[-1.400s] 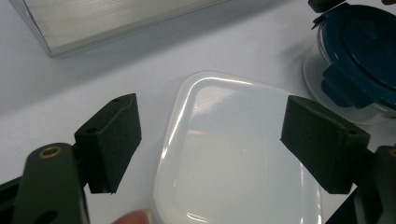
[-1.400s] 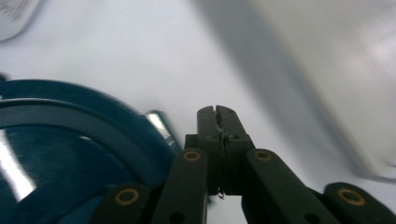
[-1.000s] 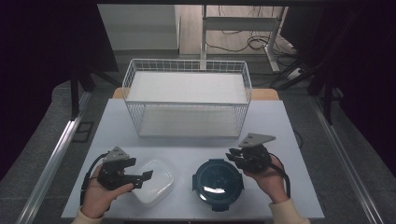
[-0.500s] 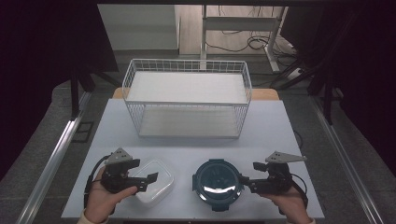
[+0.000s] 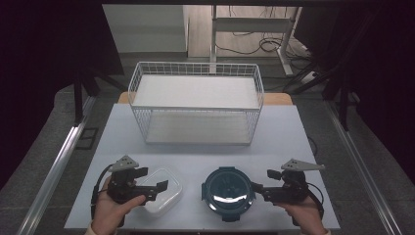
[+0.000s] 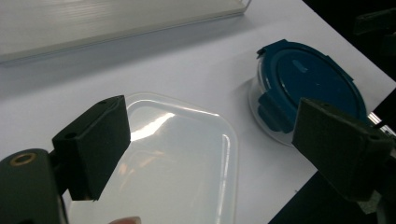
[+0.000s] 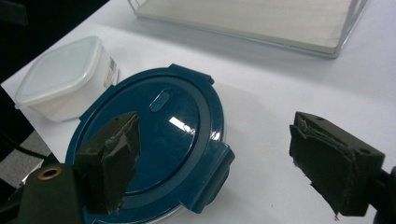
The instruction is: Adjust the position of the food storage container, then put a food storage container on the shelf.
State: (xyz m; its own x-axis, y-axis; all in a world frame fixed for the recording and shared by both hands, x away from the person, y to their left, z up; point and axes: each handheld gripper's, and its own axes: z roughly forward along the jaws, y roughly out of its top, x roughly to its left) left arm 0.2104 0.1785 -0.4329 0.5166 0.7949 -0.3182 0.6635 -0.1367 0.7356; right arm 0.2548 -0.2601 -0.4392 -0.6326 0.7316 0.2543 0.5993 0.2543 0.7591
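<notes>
- I had the left gripper at the near left of the white counter, its fingers spread wide over the lid of the clear plastic box; they had just been opening, and in the left gripper view the box lay under them, not pinched
- I had the right gripper at the near right, fingers released and standing wide apart; its tips sat just beside the right rim of the round blue-lidded container, with nothing clamped
- the box and the round container stood side by side, close but apart, on the counter's near edge
- the white wire basket stood well beyond them at the far middle
</notes>
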